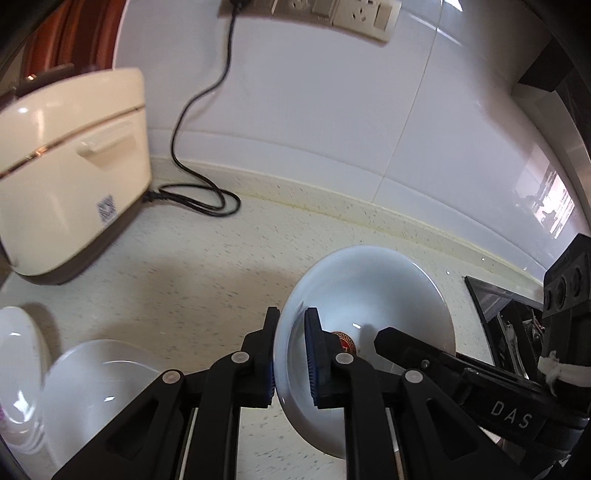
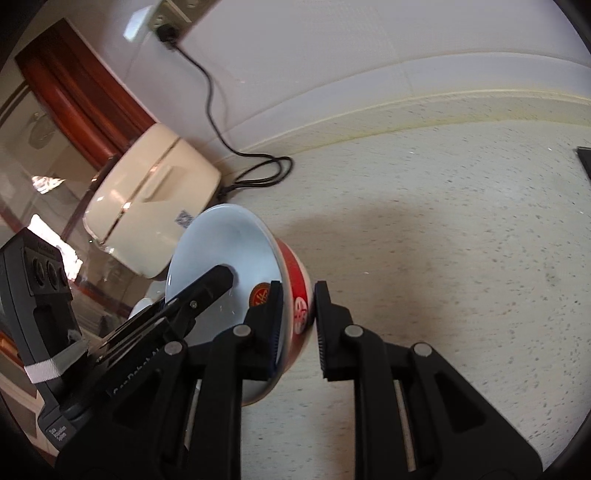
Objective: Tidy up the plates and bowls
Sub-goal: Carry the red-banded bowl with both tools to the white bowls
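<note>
Glossy ceramic bowl (image 1: 369, 295), matt speckled stone countertop (image 1: 207, 280), shiny tiled wall (image 1: 332, 110).

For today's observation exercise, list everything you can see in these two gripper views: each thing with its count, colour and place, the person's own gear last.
Bowl: one, white inside, red outside, tilted above the counter, gripped on opposite rim sides.
Other white dishes: at least two, counter, lower left of left view.
Cooker: one, cream with brown base, against the wall.
Power cord: one, black, from wall sockets to cooker.
Counter: one, speckled cream.
Dark panel: one, black, counter's right edge.
Left gripper: black, shut on bowl rim.
Right gripper: black, shut on opposite rim.
</note>
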### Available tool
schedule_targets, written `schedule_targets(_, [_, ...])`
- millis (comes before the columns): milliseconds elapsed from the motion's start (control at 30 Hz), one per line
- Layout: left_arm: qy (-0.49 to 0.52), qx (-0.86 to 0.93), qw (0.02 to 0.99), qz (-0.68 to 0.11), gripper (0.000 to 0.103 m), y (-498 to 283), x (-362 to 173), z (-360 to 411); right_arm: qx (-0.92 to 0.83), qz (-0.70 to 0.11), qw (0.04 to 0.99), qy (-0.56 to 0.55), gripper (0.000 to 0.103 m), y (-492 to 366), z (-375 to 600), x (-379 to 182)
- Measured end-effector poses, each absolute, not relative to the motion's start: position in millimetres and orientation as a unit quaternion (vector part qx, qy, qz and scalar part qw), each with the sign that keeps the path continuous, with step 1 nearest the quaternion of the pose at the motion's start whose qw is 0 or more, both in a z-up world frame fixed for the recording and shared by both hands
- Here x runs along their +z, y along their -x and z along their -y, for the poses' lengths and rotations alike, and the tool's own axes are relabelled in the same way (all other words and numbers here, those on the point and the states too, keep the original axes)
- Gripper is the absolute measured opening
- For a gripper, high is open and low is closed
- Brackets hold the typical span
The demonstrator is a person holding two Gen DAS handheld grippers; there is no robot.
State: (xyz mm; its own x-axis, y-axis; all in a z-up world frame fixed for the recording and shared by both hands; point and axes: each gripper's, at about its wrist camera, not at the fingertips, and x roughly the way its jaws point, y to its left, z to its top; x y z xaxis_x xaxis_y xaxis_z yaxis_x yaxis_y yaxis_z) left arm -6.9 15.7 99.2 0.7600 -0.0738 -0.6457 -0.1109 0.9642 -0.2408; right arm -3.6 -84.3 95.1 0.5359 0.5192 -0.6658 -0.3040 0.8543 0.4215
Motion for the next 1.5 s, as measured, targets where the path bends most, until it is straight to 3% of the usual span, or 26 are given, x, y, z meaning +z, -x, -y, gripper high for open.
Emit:
schedule_targets(600, [0.117,0.063,0.942,-0.308,0.017,68.0,116.1,-57.9,0.315,-0.363,0.867,-0.137,0.021,44.3,41.4,99.5])
schedule_targets(1500, [0.124,0.074,0.93,-0.339,0.021,81.9,96.8,-95.5,0.337,-0.349,0.873,-0.045,0.02,65.4,-13.6,85.9])
